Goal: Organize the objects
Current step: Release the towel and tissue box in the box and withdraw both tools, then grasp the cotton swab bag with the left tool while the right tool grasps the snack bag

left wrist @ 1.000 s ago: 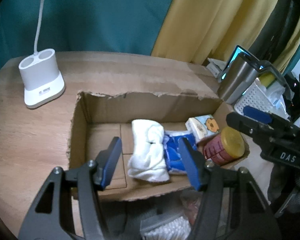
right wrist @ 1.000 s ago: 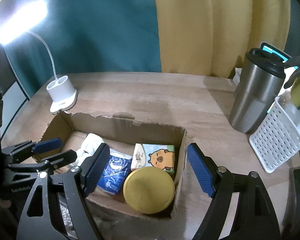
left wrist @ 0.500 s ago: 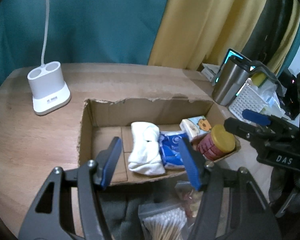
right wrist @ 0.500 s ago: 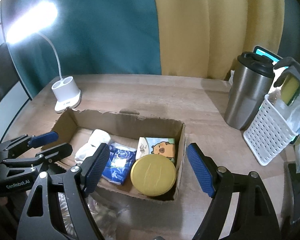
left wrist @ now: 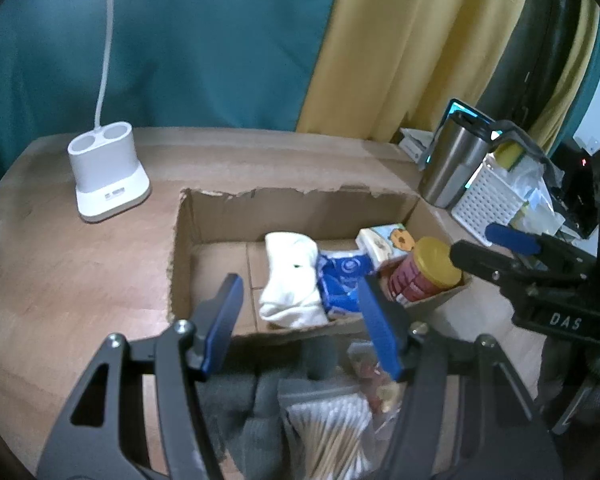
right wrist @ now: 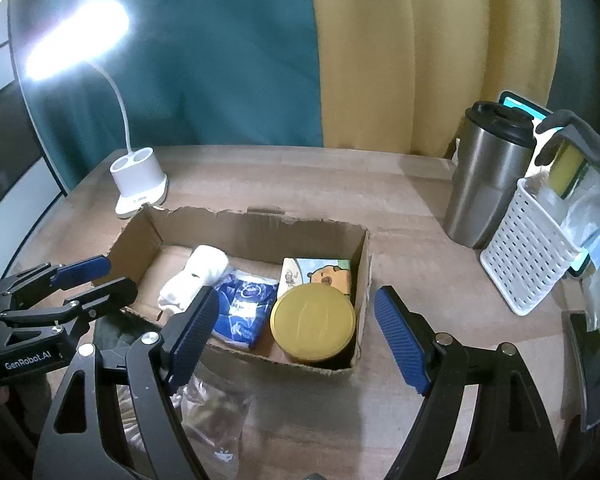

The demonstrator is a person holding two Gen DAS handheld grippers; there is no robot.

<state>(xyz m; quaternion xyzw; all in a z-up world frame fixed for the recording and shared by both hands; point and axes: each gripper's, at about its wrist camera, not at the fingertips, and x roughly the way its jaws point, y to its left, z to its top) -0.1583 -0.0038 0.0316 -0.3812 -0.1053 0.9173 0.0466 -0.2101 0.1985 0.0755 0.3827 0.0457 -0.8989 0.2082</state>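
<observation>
On the wooden tabletop (right wrist: 300,176) I see a low cardboard box (right wrist: 256,220) with torn edges, and inside it four things lie in a row — a white rolled sock (right wrist: 198,276), a blue packet (right wrist: 242,306), a tissue pack with a cartoon animal (right wrist: 320,274) and a can with a gold lid (right wrist: 312,322) at the right end. My left claw (left wrist: 300,324) hangs over the near wall of the box, its jaws partly apart, with nothing between them. My right claw (right wrist: 296,336) hangs above the can end of the box, jaws wide and empty. Just before the box, at the near side, lie a grey cloth (left wrist: 240,396) and a clear bag of cotton swabs (left wrist: 332,428). A white lamp base (right wrist: 140,182) stands at the far left of the box, a steel mug (right wrist: 486,176) and a white basket (right wrist: 528,248) at the right.
</observation>
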